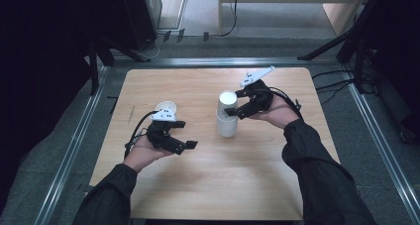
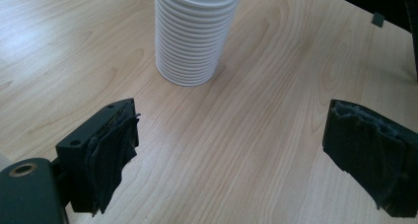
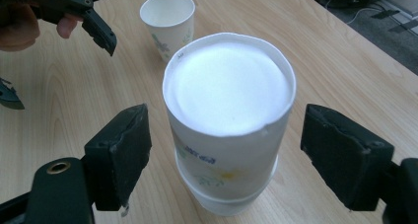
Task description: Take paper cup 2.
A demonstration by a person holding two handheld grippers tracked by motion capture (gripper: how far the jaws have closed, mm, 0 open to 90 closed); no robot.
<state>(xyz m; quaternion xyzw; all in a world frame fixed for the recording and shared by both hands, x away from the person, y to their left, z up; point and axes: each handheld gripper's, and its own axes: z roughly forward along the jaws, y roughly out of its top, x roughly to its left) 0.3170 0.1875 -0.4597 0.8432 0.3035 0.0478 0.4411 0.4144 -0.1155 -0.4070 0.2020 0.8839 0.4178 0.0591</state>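
Observation:
A stack of white paper cups point(image 1: 227, 117) stands upside down at the table's middle, the top cup's base facing up point(image 3: 229, 86). A single upright paper cup point(image 1: 166, 107) with a flower print point(image 3: 167, 21) stands to the stack's left. My right gripper point(image 1: 236, 103) is open, one jaw on either side of the stack's top cup point(image 3: 229, 135) without touching it. My left gripper point(image 1: 185, 134) is open over bare wood, pointing at the stack point(image 2: 194, 31) from a short way off, with nothing between its pads point(image 2: 111, 155).
The wooden table point(image 1: 213, 185) has free room at the front and on both sides. Metal rails point(image 1: 74, 145) run along the floor around it. Black stands and cables point(image 1: 341, 41) sit beyond the far edge.

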